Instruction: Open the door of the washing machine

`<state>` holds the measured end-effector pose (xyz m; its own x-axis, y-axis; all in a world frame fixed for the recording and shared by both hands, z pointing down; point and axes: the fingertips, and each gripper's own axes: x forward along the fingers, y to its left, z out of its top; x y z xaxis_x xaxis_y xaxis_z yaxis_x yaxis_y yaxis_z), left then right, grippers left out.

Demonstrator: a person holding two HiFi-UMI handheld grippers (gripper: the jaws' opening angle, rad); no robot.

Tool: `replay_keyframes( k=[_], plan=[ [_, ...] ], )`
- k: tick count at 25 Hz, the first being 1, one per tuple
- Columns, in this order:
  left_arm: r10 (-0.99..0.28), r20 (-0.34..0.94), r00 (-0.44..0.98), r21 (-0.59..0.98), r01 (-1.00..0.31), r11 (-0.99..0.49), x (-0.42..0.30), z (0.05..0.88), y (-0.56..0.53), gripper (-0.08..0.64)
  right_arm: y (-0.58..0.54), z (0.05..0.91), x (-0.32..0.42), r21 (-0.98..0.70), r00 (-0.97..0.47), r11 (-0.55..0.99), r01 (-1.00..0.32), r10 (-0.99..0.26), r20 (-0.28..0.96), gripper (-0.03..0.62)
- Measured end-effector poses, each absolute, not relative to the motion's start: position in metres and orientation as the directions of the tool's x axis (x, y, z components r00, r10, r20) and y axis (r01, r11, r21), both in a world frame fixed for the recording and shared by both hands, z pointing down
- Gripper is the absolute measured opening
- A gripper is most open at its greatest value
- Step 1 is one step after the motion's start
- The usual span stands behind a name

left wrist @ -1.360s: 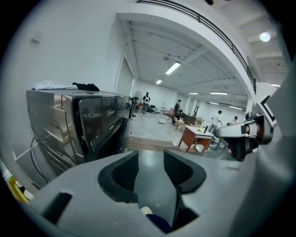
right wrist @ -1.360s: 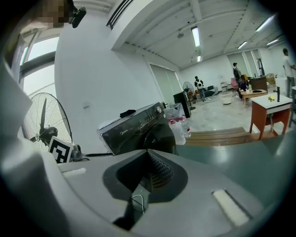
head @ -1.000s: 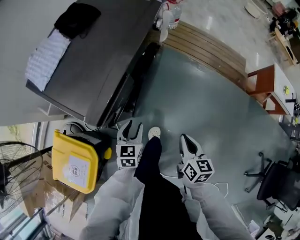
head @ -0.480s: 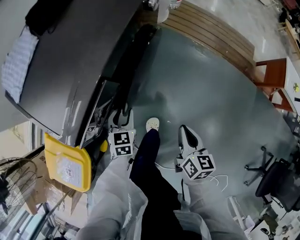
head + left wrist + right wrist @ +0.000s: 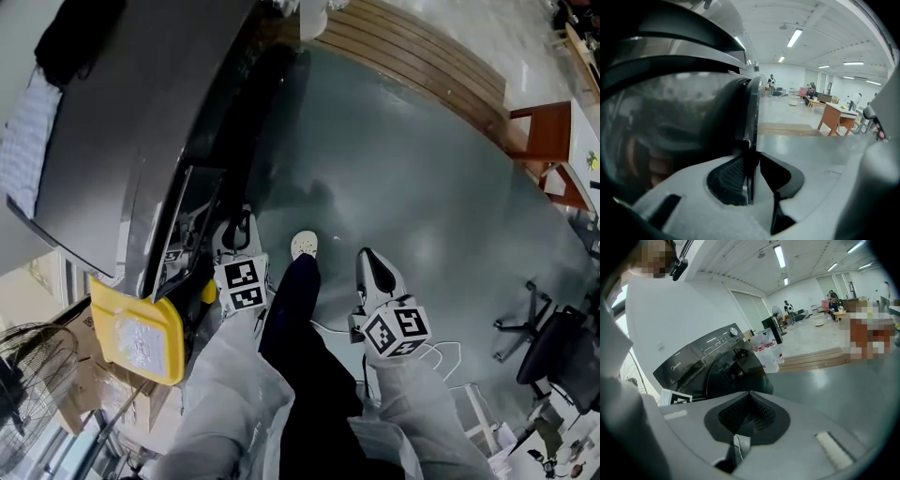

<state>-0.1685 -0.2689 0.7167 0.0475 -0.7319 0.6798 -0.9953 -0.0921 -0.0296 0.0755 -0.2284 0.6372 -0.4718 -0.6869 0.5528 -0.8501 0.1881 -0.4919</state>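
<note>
While jaws were just being closed, door (image 5: 743, 112) edge of washing machine (image 5: 112, 122) was clamped by left gripper (image 5: 752, 159); right gripper (image 5: 750, 404) was shut, empty.

Head view: yellow bin (image 5: 136, 333) at 8 o'clock, floor fan (image 5: 28, 375) farther out, same direction. Wooden plank strip (image 5: 412, 66) at 1 o'clock. Brown table (image 5: 542, 120) at 2. Black office chair (image 5: 562, 352) at 4. White cloth (image 5: 23, 141) at 10, black cloth (image 5: 75, 28) at 11. Right gripper view: plastic bottles (image 5: 769, 351) near centre, on grey floor (image 5: 843, 390).
</note>
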Motion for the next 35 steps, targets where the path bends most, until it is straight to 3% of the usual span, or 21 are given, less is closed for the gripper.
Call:
replay_keyframes(
  k=[9,24,35],
  plan=[
    [-0.691,0.717,0.09,-0.018,-0.989,-0.147,-0.153,0.715,-0.261,0.072,-0.215,0.636,0.085,-0.497,-0.463,0.168,-0.851,-0.686,0.562,0.009],
    [-0.579,0.722,0.379,0.198,-0.915,-0.352,-0.025,0.714,-0.245,0.1,-0.221,0.618,0.123,-0.479,-0.387,0.094,-0.873,-0.73,0.563,0.009],
    [-0.512,0.725,0.46,0.28,-0.877,-0.391,0.026,0.717,-0.253,0.115,-0.242,0.61,0.158,-0.45,-0.307,0.02,-0.893,-0.758,0.575,0.009]
  ],
)
